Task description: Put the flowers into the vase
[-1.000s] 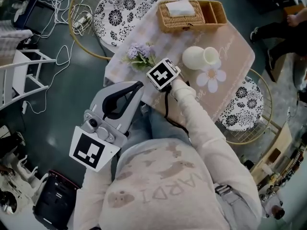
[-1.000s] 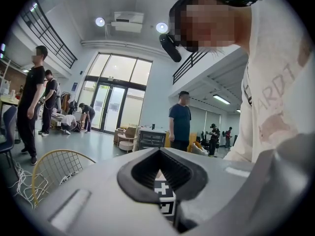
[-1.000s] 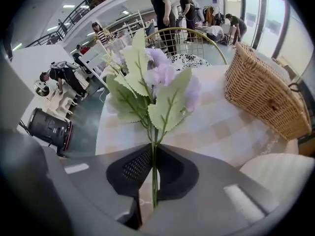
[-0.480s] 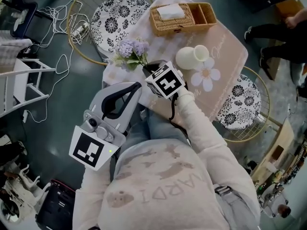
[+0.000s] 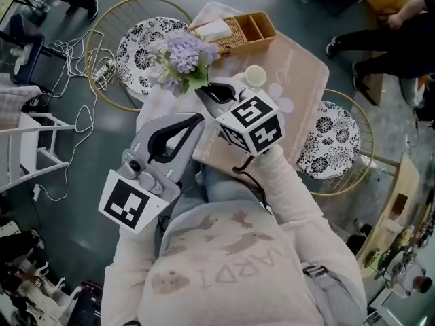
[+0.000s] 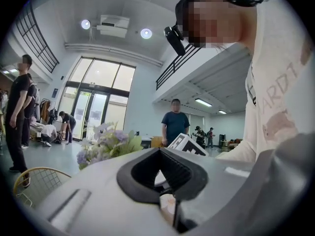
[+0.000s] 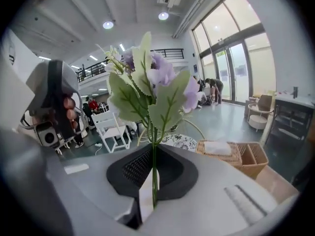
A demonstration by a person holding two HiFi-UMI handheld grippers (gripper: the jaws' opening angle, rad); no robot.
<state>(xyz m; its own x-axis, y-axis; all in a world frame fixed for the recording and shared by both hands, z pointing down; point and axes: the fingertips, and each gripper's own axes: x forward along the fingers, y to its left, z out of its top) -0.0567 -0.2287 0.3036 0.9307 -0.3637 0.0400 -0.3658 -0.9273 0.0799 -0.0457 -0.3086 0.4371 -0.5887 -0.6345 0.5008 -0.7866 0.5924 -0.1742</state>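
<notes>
A bunch of lilac flowers (image 5: 181,58) with green leaves is held up above the table's left end. My right gripper (image 5: 206,91) is shut on its stems, and its marker cube is close under the camera. In the right gripper view the thin green stem (image 7: 154,173) stands pinched in the right gripper (image 7: 153,167), with the blooms (image 7: 156,80) above. A cream vase (image 5: 255,76) stands on the beige tablecloth (image 5: 302,80) just beyond that gripper. My left gripper (image 5: 195,121) hangs shut and empty near the table's front edge, and the left gripper (image 6: 158,151) points towards the flowers (image 6: 106,142).
A wicker basket (image 5: 234,30) holding a white tissue pack sits at the table's far end. Round stools with patterned cushions stand at the left (image 5: 138,46) and the right (image 5: 325,140). Cables (image 5: 71,53) lie on the floor at left. People stand around the room.
My right gripper has lifted the flowers off the table and raised them toward the camera. The left gripper has stayed where it was.
</notes>
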